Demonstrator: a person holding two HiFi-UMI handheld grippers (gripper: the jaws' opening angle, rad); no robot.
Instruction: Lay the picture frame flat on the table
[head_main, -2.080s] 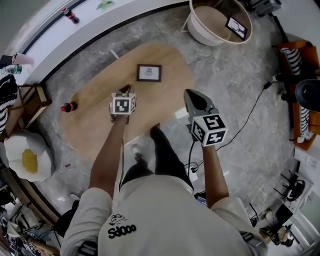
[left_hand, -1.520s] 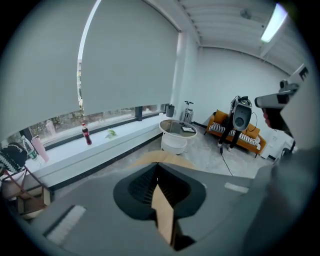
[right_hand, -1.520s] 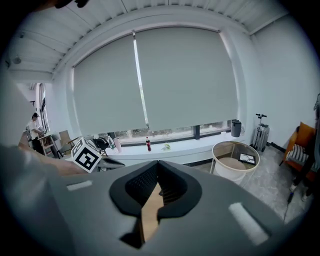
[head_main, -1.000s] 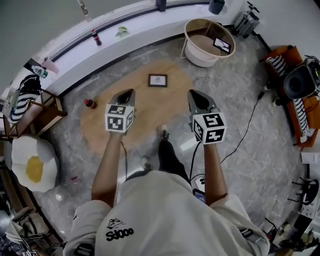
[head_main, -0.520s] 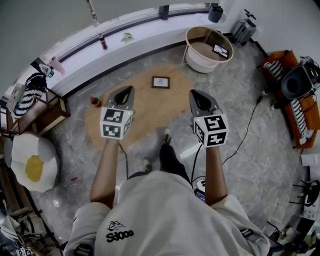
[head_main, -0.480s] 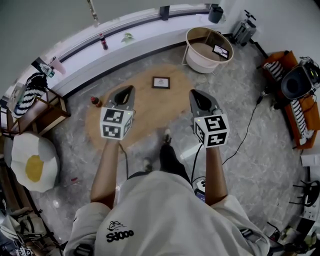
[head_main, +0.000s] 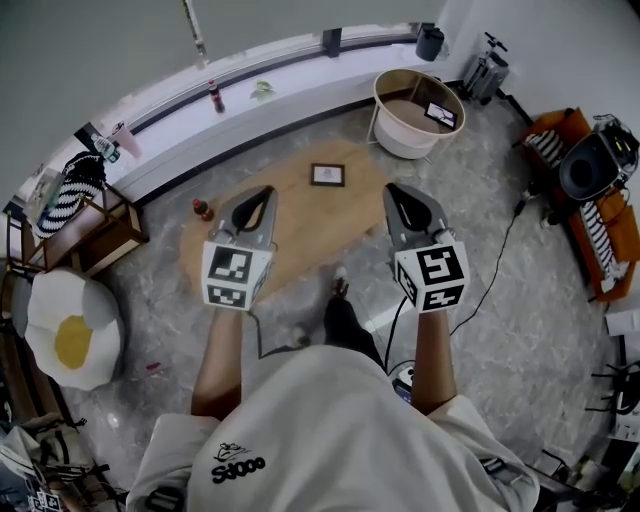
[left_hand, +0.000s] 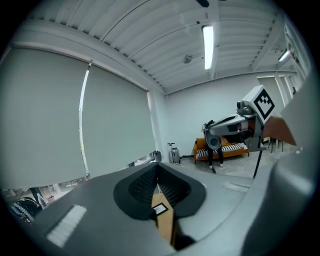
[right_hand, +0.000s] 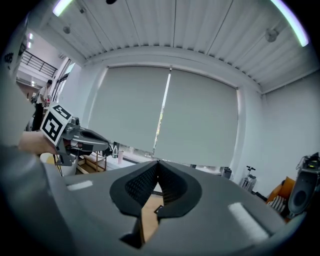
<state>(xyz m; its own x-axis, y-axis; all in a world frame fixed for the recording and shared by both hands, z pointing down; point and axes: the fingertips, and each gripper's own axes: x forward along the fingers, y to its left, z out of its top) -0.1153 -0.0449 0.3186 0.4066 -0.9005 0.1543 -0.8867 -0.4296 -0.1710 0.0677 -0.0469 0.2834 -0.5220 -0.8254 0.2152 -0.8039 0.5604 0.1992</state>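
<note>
The dark picture frame (head_main: 327, 175) lies flat, face up, on the far part of the oval wooden table (head_main: 290, 235). My left gripper (head_main: 264, 191) hangs high above the table's left half, jaws together and holding nothing. Level with it on the other side, my right gripper (head_main: 394, 189) is also shut and empty, over the table's right edge. Neither touches the frame. In the left gripper view a small dark picture frame (left_hand: 159, 210) and a strip of table show under the shut left gripper (left_hand: 157, 172). The right gripper view shows the shut right gripper (right_hand: 159, 170) above the table wood (right_hand: 147, 220).
A red-capped bottle (head_main: 203, 210) stands at the table's left edge. A round basket table (head_main: 390, 120) holding a small screen sits beyond the frame. An egg-shaped cushion (head_main: 62, 330) and wooden shelf (head_main: 85, 235) lie left; an orange bench (head_main: 580, 190) and floor cable (head_main: 500, 235) right.
The view has pulled back and up from the table. Both grippers have risen and drawn toward me, the left one away from the frame. The frame stays flat where it was.
</note>
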